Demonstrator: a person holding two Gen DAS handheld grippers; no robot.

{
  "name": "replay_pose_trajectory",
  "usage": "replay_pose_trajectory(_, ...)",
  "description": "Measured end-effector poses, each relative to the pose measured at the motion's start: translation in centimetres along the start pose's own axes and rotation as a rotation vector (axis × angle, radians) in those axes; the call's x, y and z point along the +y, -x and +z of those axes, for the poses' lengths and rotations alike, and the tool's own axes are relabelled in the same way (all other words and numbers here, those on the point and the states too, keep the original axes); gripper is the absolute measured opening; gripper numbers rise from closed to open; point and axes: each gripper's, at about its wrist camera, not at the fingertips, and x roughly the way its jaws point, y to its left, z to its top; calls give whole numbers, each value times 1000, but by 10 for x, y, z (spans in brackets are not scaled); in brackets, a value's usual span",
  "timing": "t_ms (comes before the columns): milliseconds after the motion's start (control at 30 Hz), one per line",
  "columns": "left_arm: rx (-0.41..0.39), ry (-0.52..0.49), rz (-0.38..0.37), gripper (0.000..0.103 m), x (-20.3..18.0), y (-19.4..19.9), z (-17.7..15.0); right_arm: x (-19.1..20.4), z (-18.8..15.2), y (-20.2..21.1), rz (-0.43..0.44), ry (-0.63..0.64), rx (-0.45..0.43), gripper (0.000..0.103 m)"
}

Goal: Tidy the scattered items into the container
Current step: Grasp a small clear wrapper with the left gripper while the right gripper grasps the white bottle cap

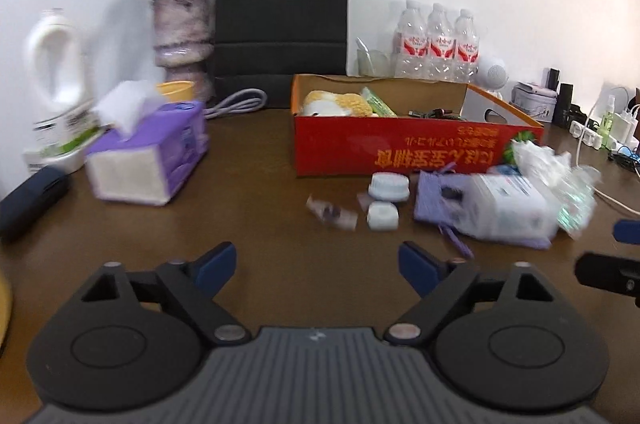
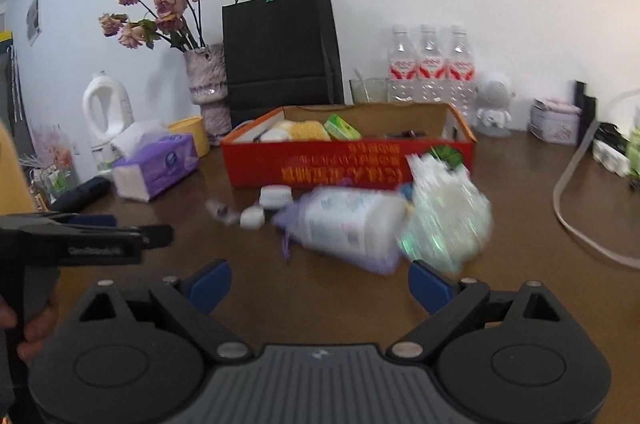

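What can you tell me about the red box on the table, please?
The red box looks like cardboard, shallow and open-topped, with an orange rim and yellow print that reads upside down. It stands flat on the brown table in front of the black paper bag. Inside lie a yellow fluffy item, a green packet and something dark. Scattered items lie before it; contact is unclear.

A lived-in home room: a brown table [image 2: 500,224] against a white wall. At far left stand dried roses in a vase [image 2: 206,76] and a detergent jug [image 2: 106,108]; water bottles [image 2: 430,68] and a tissue pack [image 1: 148,152] add to the household clutter.
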Motion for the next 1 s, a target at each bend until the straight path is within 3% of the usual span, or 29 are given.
replay_pose_trajectory(133,61,9,-20,61,9,-50,25,6,24,-52,202,-39,33,80)
replay_pose_trajectory(167,71,16,-25,60,12,-59,29,10,27,-64,222,-32,42,79)
replay_pose_trajectory(300,100,36,-56,60,22,-82,32,20,27,-93,163,35,60,77)
replay_pose_trajectory(433,115,51,-57,60,27,-91,27,19,19,-105,-11,97,123,75)
replay_pose_trajectory(567,110,22,-81,51,21,-92,27,8,24,-110,29,4,136,73)
replay_pose_trajectory(633,107,10,-89,27,18,-90,27,7,31,-110,38,0,120,72)
replay_pose_trajectory(800,91,62,-118,12,23,-82,30,11,34,-112,79,3,123,70)
replay_pose_trajectory(1000,41,155,-111,8,42,-70,37,23,40,-124,82,55,125,62)
